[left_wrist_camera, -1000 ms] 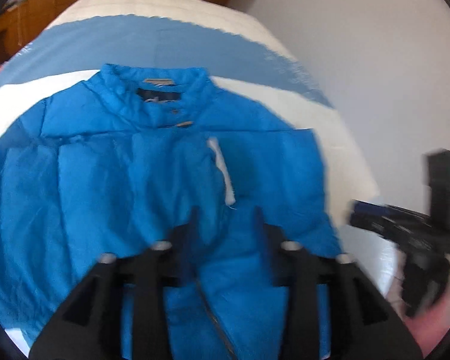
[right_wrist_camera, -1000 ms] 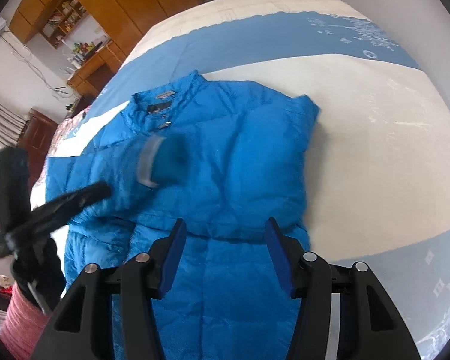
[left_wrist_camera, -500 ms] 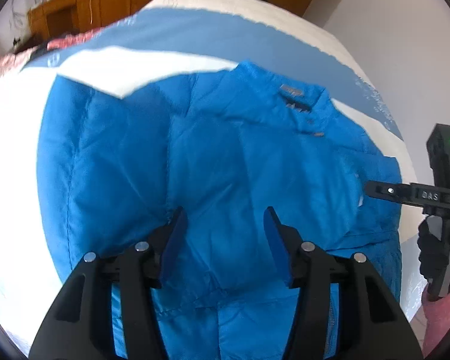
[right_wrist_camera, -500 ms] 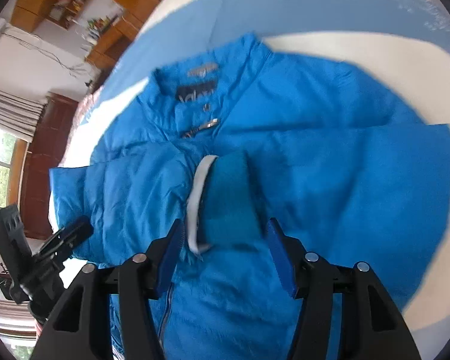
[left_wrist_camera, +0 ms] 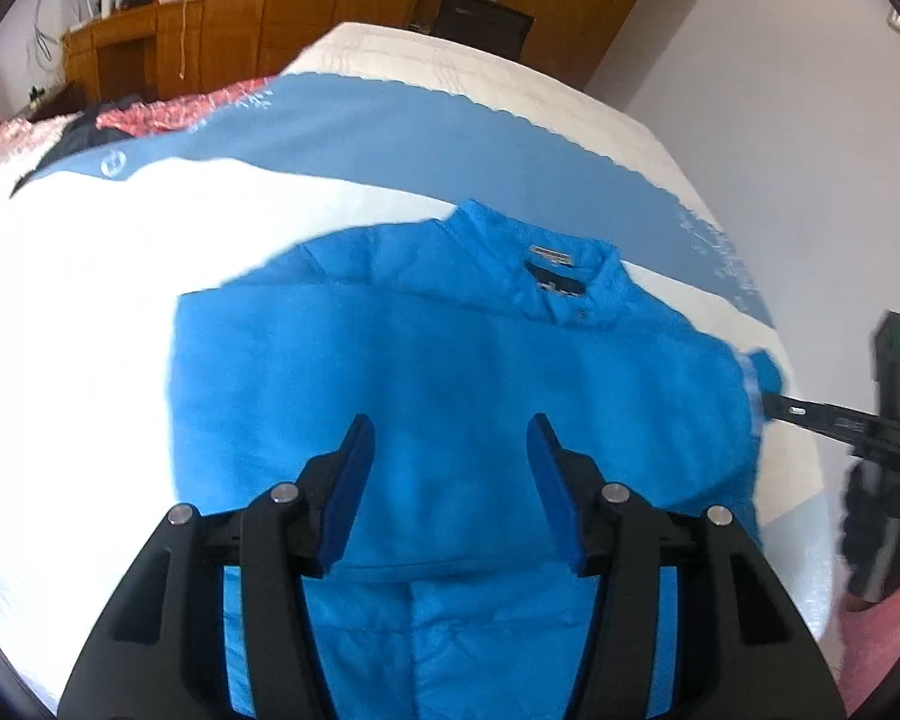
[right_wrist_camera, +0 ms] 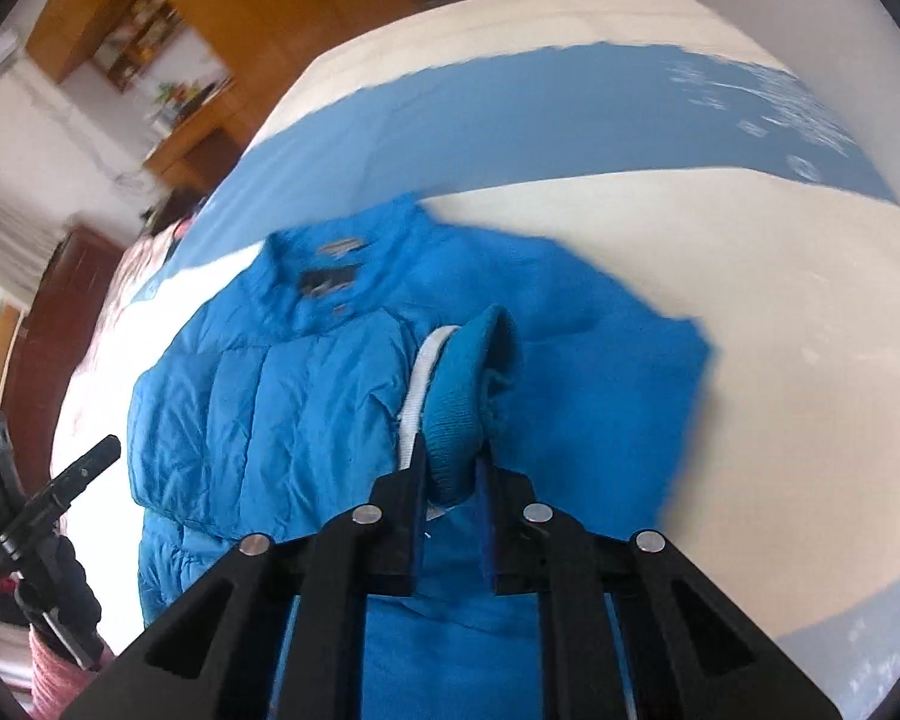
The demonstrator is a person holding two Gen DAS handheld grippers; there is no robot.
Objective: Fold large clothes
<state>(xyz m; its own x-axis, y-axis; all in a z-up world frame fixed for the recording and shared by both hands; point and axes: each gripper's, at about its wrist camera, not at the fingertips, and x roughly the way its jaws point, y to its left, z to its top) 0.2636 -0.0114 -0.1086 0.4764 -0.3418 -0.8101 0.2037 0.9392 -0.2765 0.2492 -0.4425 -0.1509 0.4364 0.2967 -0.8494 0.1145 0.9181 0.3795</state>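
Blue jacket [left_wrist_camera: 450, 372] lies on the bed [left_wrist_camera: 90, 300], collar far. Left gripper [left_wrist_camera: 450, 492] hovers above it, jaws apart. Right gripper [right_wrist_camera: 450, 480] is clamped on the sleeve cuff [right_wrist_camera: 456, 408].

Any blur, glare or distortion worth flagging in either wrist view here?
Left wrist view: the white bedspread is blown out at left and the jacket slightly soft; fisheye bends the bed edges. Right wrist view: motion blur smears the jacket's right edge and the room behind, while the right gripper and the cuff it pinches stay fairly sharp.
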